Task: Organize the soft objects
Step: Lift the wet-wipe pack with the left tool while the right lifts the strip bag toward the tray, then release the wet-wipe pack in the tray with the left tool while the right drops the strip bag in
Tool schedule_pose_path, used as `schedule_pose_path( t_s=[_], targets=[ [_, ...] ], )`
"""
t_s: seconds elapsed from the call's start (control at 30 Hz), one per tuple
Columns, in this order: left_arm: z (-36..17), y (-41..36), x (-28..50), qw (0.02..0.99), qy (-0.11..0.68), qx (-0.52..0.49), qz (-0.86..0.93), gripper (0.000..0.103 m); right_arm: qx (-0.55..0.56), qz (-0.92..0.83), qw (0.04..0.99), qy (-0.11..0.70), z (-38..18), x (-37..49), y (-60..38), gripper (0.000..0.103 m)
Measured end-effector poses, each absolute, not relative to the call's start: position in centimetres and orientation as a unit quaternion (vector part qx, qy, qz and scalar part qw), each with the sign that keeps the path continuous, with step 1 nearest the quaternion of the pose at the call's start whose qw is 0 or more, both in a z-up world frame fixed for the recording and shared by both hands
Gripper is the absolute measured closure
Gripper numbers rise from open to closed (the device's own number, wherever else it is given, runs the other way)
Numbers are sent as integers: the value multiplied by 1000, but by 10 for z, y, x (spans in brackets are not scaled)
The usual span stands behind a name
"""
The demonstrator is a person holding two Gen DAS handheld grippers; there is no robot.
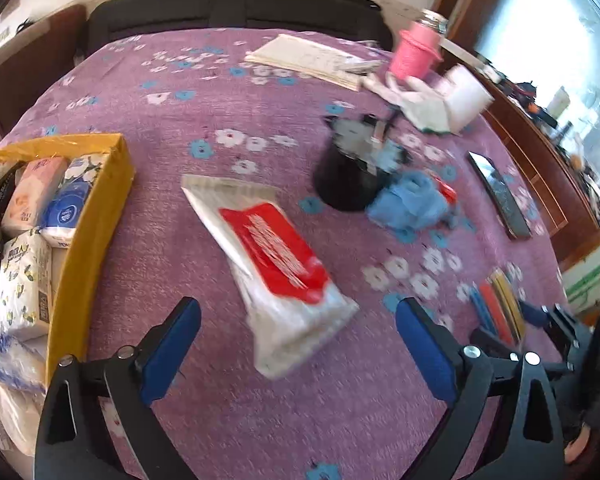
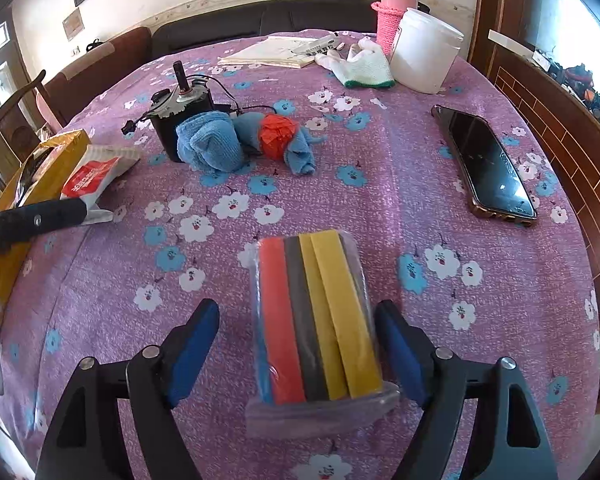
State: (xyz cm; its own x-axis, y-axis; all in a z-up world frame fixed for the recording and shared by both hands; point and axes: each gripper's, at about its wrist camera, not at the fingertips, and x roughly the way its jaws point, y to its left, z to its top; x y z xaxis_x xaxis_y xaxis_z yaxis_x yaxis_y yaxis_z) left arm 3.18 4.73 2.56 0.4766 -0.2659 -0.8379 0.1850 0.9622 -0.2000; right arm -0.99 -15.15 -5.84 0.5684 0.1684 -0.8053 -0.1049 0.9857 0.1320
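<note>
Where the purple flowered cloth (image 2: 400,168) covered the surface, everything lay spread out across it. At the left edge sat a yellow cardboard box (image 1: 94,216), open-topped, packed with tissue packs (image 1: 32,200) standing side by side. Near the middle stood a black motor unit (image 2: 180,116) with a blue cloth bundle (image 2: 236,140) touching its right side, a red patch showing in the folds. A white lidded tub (image 2: 424,56) and a pink bottle (image 2: 392,12) stood at the far right corner, a white work glove (image 2: 360,64) just beside them, papers (image 2: 272,54) further left. A dark phone (image 2: 488,160) lay flat near the right edge.

Left tongs (image 1: 298,320) hung spread wide, pads clear of the red-and-white wipes pack (image 1: 280,264), which lay slanted on the cloth between the fingers, right of the box; view blurred. Right tongs (image 2: 296,340) likewise spread apart, the bagged stack of coloured sponges (image 2: 316,320) lying on the cloth between the blue pads (image 2: 196,344); right pad very close to it, contact unclear.
</note>
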Motion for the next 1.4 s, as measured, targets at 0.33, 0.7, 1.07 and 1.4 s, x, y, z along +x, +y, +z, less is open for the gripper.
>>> schedule_pose_path(
  t_s=[0.33,0.7,1.07,1.4],
  targets=[
    [3,8,46,869,476,63,-116,36,5,77,892,445,-55,-17,-149,54],
    [67,80,-6,884,434,-47,-169,44,32,112,903,414,-22,-33,-138,55],
    [105,228,-19,911,401,-88,-46,44,54,218,889,399,16,-42,-63,55],
    [79,326,27,883,432,-182,11,44,13,340,852,397,39,-63,54,54]
  ],
)
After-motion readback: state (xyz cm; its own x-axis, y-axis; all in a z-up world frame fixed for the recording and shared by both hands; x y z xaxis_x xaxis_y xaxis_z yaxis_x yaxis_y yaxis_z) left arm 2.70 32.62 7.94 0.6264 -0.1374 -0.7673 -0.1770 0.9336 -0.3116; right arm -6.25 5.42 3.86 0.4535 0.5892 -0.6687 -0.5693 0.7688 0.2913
